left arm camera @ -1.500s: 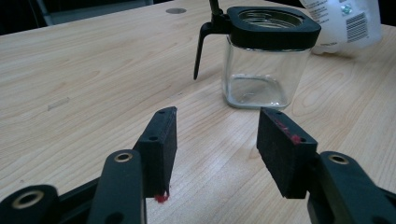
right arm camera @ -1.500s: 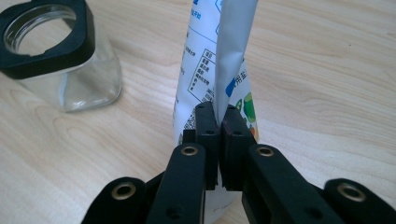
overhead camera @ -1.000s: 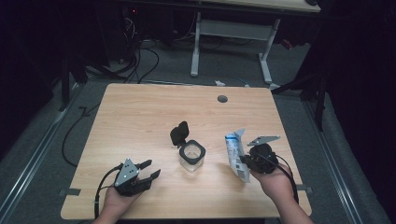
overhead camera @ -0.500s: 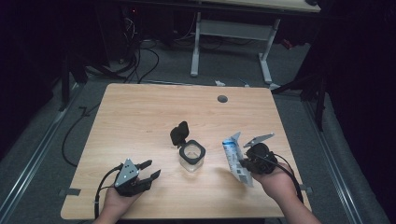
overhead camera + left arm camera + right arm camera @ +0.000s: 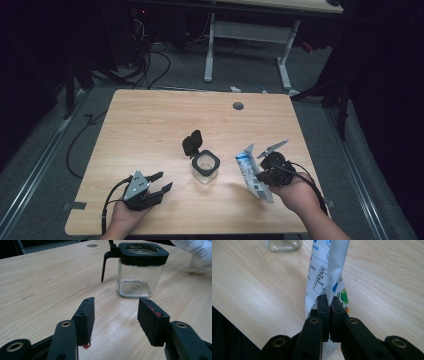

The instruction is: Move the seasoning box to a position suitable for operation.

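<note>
A pale wooden counter carries the work, with a small round grommet near its far edge. Beyond the counter stands a grey metal frame on a dark floor where black cables lie.

Near the middle of the counter, a little toward the person's side, stands a square clear glass jar with a black collar. Its black hinged lid is flipped up and back, leaving the mouth open. In the left gripper view the jar looks empty and stands upright, ahead of the jaws and apart from them.

To the right of the jar, a white and blue printed pouch is held tilted, its upper end toward the jar and higher than the jar's rim. The right gripper is clamped on it: in the right gripper view the jaws are pressed together on a thin fold of the pouch.

The left gripper rests low over the near left part of the counter, jaws apart with nothing between them, pointing toward the jar.
</note>
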